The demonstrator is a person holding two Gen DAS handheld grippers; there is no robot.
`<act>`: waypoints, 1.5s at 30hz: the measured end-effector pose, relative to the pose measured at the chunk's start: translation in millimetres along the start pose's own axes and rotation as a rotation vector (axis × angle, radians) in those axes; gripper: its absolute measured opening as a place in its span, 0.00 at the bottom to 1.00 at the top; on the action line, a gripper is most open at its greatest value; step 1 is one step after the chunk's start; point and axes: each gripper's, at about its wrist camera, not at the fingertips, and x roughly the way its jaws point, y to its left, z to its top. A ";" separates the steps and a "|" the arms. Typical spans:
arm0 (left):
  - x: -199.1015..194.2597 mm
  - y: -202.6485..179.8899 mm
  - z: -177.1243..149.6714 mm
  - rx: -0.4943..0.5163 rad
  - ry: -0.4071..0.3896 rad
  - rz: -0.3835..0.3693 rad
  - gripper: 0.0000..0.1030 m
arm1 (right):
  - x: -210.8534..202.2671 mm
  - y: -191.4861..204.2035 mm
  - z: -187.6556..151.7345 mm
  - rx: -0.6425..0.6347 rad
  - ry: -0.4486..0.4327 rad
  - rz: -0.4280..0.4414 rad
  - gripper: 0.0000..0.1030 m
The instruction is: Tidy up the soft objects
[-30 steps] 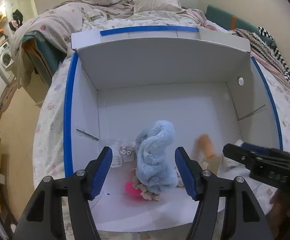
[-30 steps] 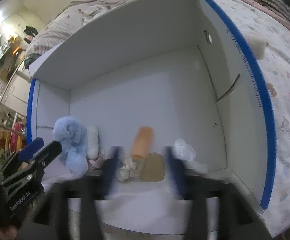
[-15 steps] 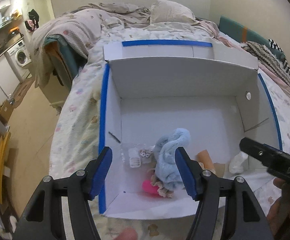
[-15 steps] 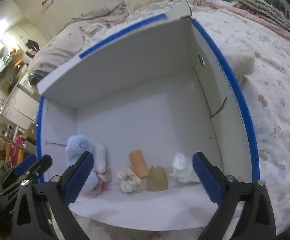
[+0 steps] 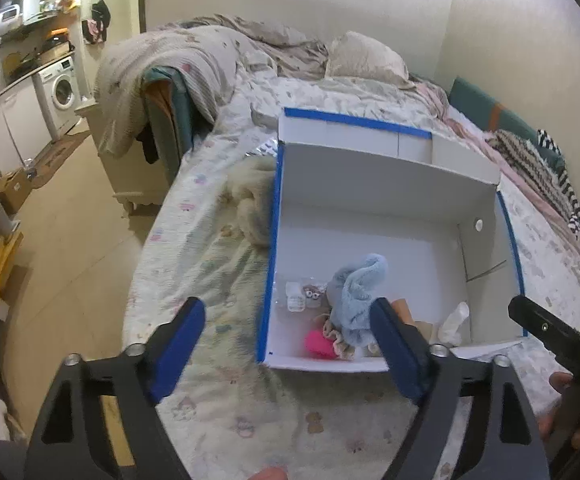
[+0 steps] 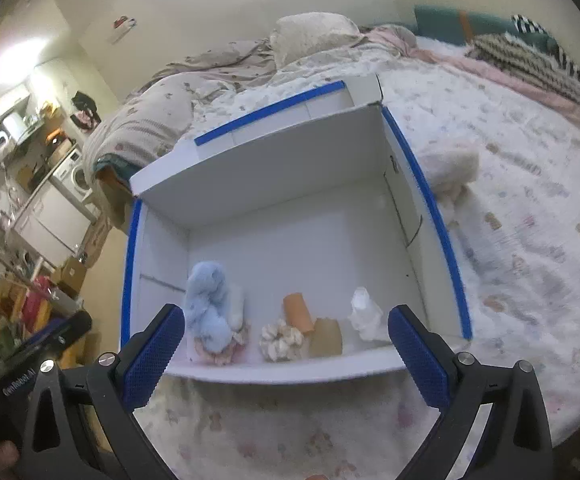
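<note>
- Left gripper: jaws spread wide, nothing between them, held above the bedspread just short of the box's near left corner.
- Right gripper: jaws also wide apart and empty, held just short of the box's near wall.
- White box with blue tape edges sits on the bed, straight ahead of both grippers, open on top.
- Light blue plush lies inside the box by its near wall, just beyond the left gripper's right finger; in the right view it is ahead of that gripper's left finger.
- Pink item and a frilly scrunchie sit under or against the blue plush, touching it.
- Small clear packets are left of the plush, near the box's left wall.
- Cream scrunchie, orange roll and tan piece are bunched together, centred between the right gripper's fingers.
- White crumpled item is inside the box, just beyond the right finger.
- Cream fluffy item lies outside the box, against its left wall, far ahead of the left gripper.
- Another cream fluffy item lies outside the right wall, ahead and to the right of the right gripper.
</note>
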 end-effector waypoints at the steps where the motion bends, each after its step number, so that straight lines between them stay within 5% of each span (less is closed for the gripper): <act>1: -5.7 2.1 -3.6 -0.002 -0.010 -0.006 0.88 | -5.1 2.6 -2.0 -0.012 -0.006 -0.006 1.00; 4: -18.9 6.4 -13.5 0.010 -0.034 -0.053 0.99 | -20.4 9.0 -10.2 -0.037 -0.023 -0.017 1.00; 11: -31.7 1.0 -35.8 0.076 -0.069 -0.015 0.99 | -31.7 10.0 -35.6 -0.087 -0.065 -0.052 1.00; 15: -17.1 1.6 -46.1 0.088 -0.018 -0.013 0.99 | -18.2 11.0 -42.1 -0.131 -0.056 -0.077 1.00; 45: 6.8 3.9 -42.7 0.055 0.036 -0.040 0.99 | 2.7 25.8 -43.1 -0.214 -0.033 -0.118 1.00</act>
